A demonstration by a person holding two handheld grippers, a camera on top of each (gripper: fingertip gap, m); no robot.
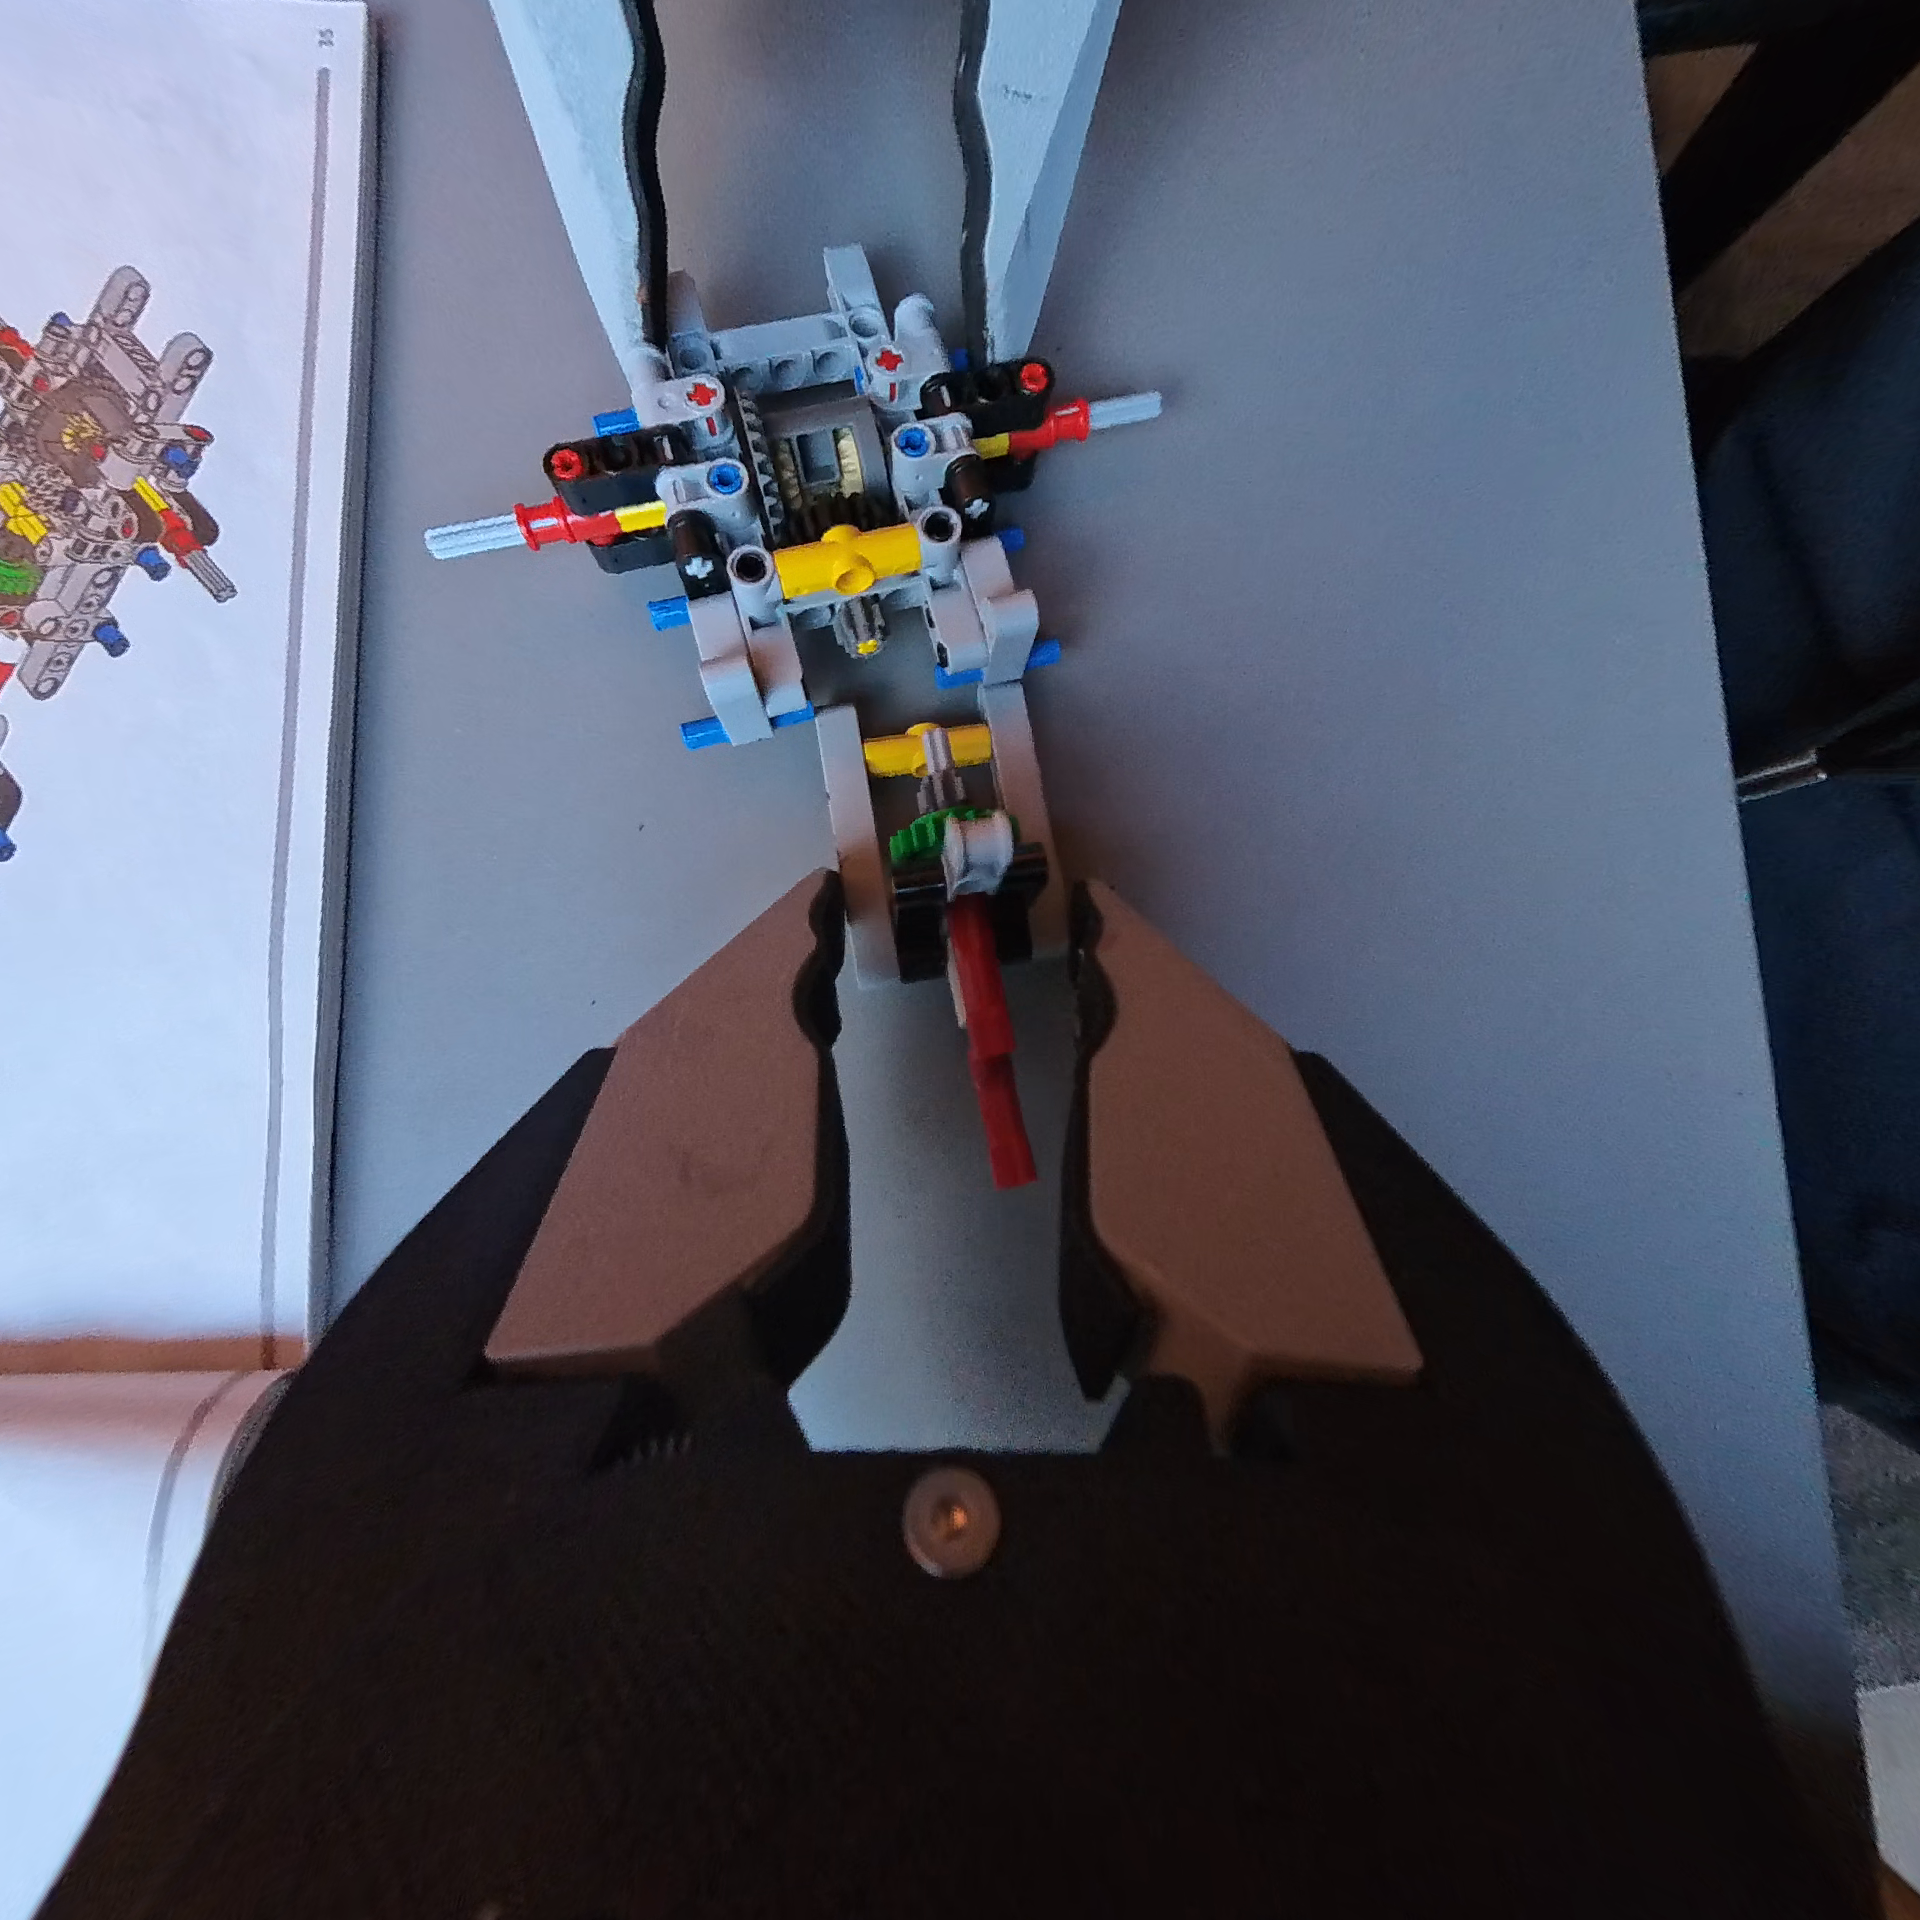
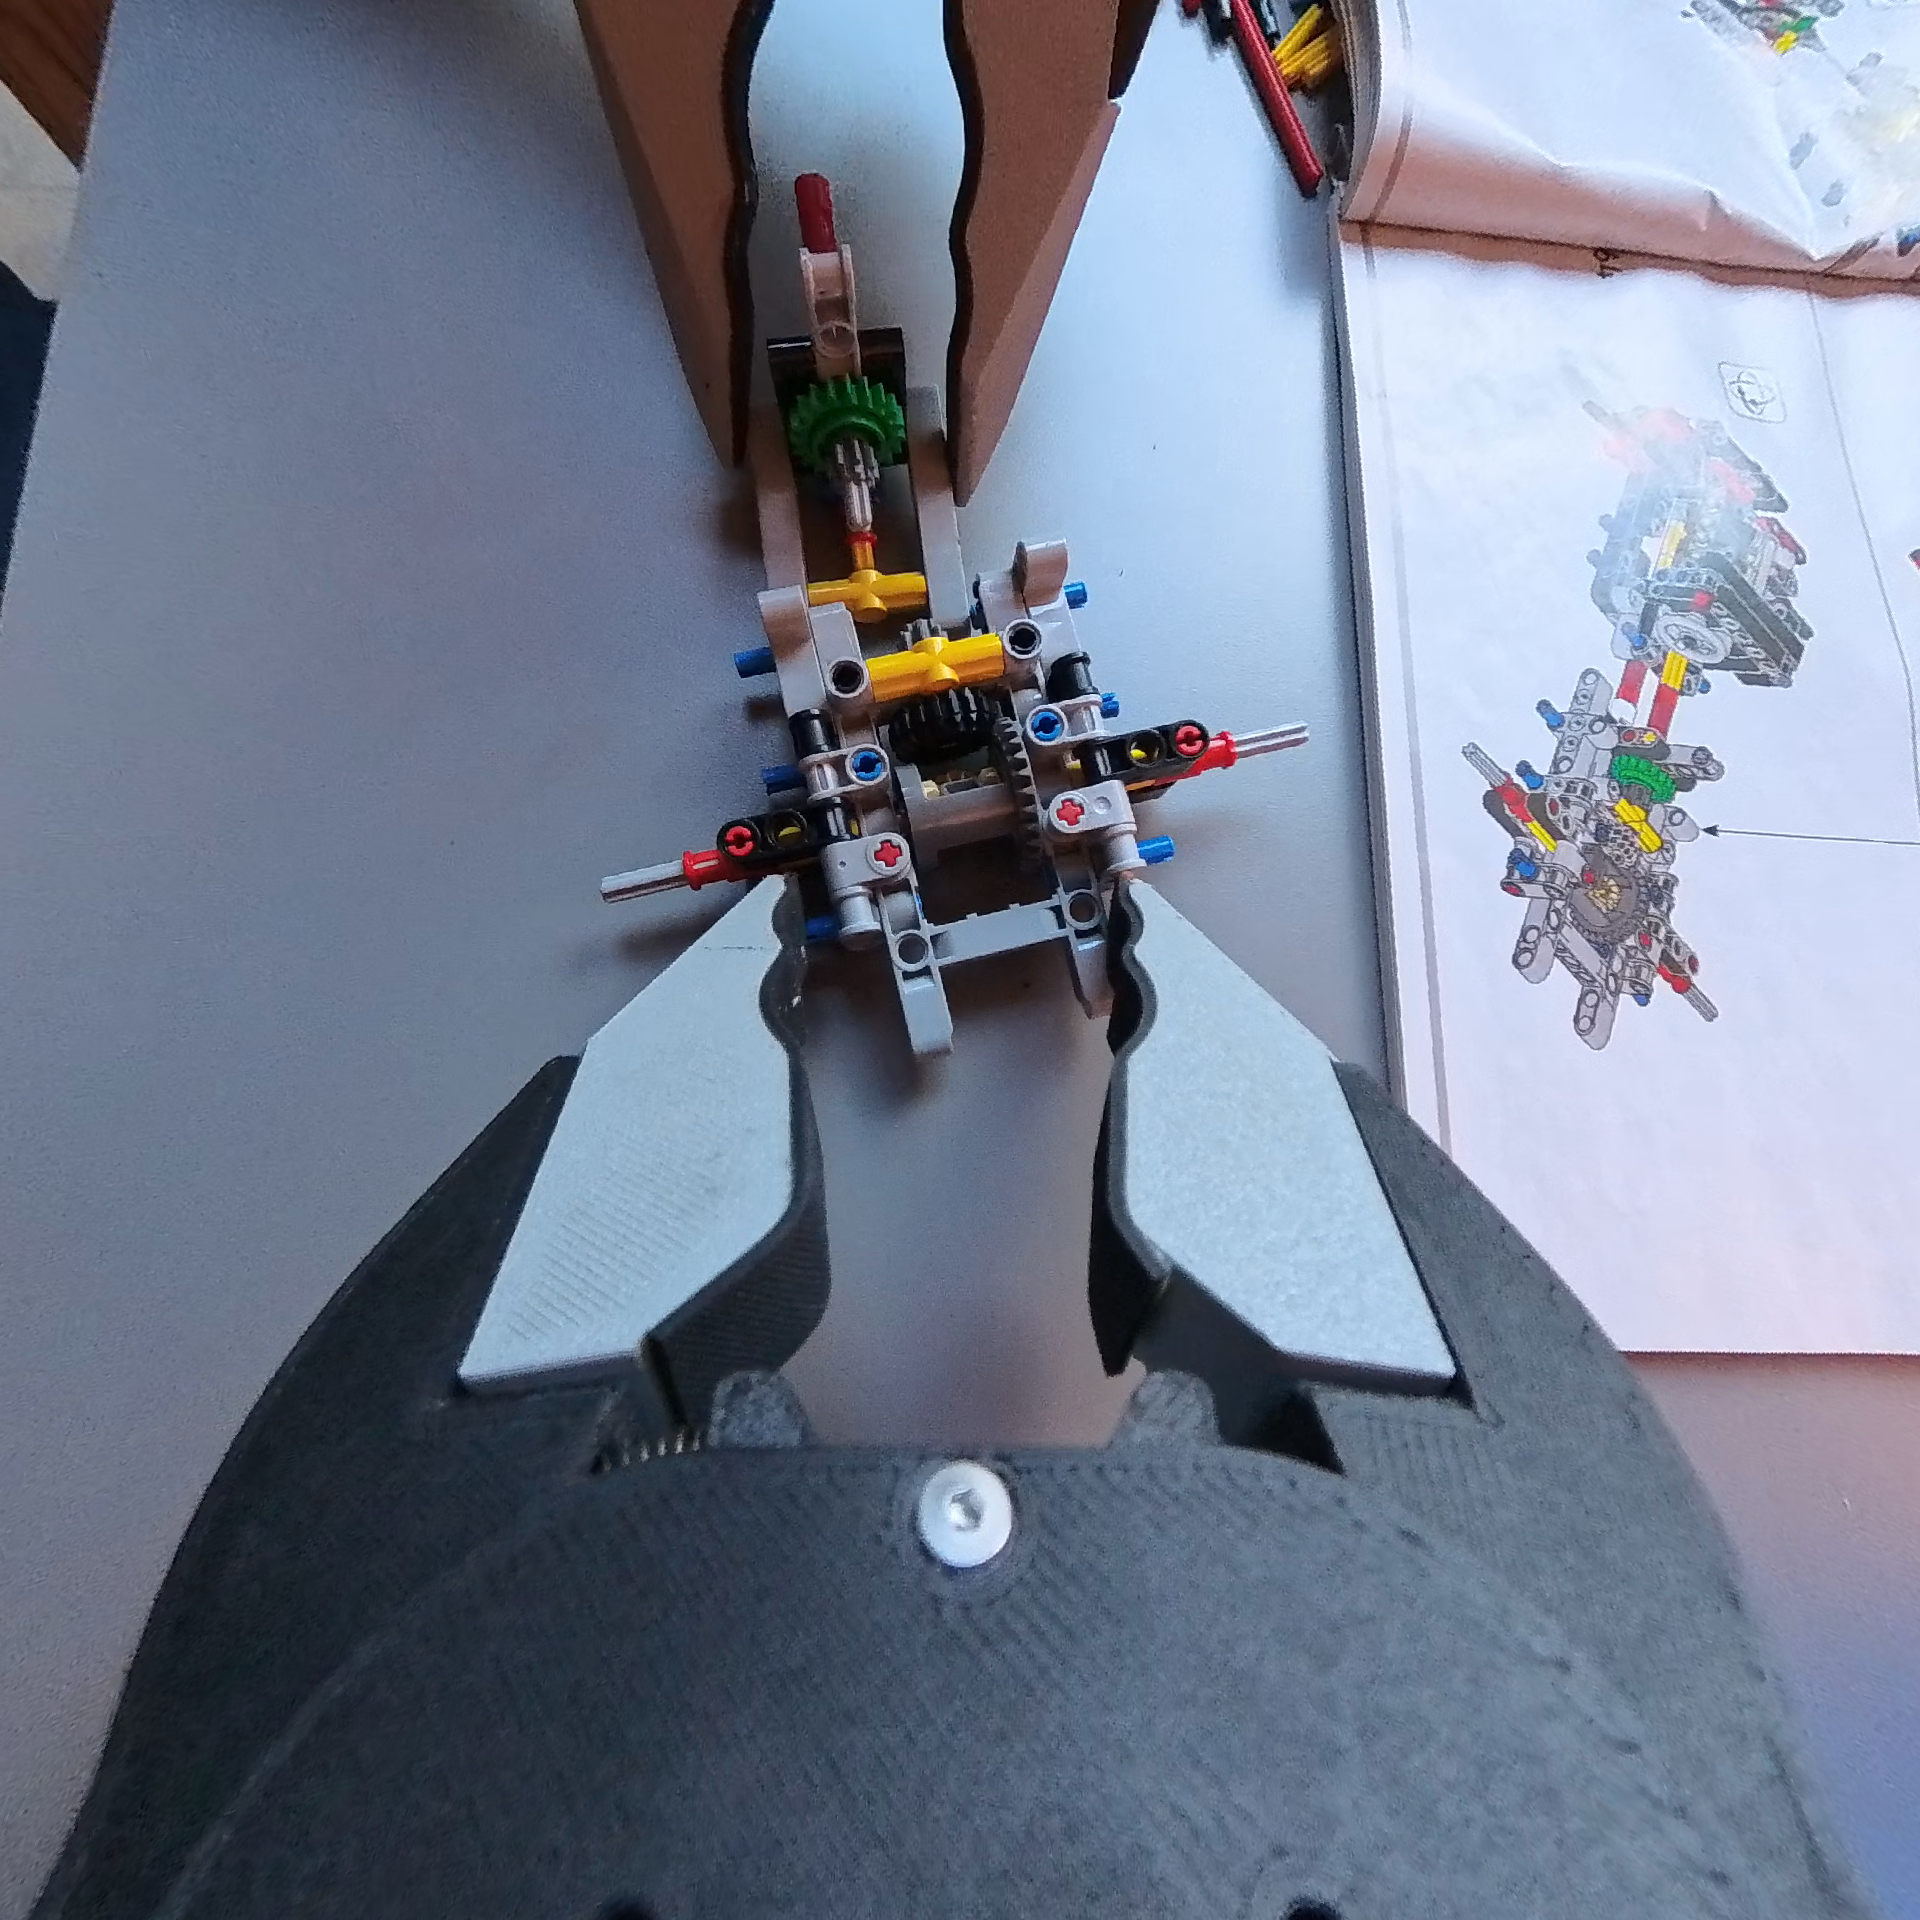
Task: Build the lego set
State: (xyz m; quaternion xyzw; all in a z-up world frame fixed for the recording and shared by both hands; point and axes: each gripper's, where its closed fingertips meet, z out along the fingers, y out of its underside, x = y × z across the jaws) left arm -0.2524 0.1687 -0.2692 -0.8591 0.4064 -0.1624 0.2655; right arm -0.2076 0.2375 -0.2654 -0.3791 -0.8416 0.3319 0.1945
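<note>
Both ends pinned on the grey desk (image 1: 1351, 623): the left gripper (image 1: 956, 935) clamps the toy-brick gearbox model (image 1: 831, 499) at its narrow near frame, the right gripper (image 2: 951, 935) squeezes the wide end, instruction booklet (image 2: 1662, 831) alongside.

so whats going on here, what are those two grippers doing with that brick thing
Two hand-held grippers meet at opposite ends of a brick-built gear assembly lying on a grey table. The left gripper, brown-fingered, is closed on the narrow end with the green gear and red axle. The right gripper, grey-fingered, straddles the wide frame end. An open instruction booklet lies alongside.
</note>
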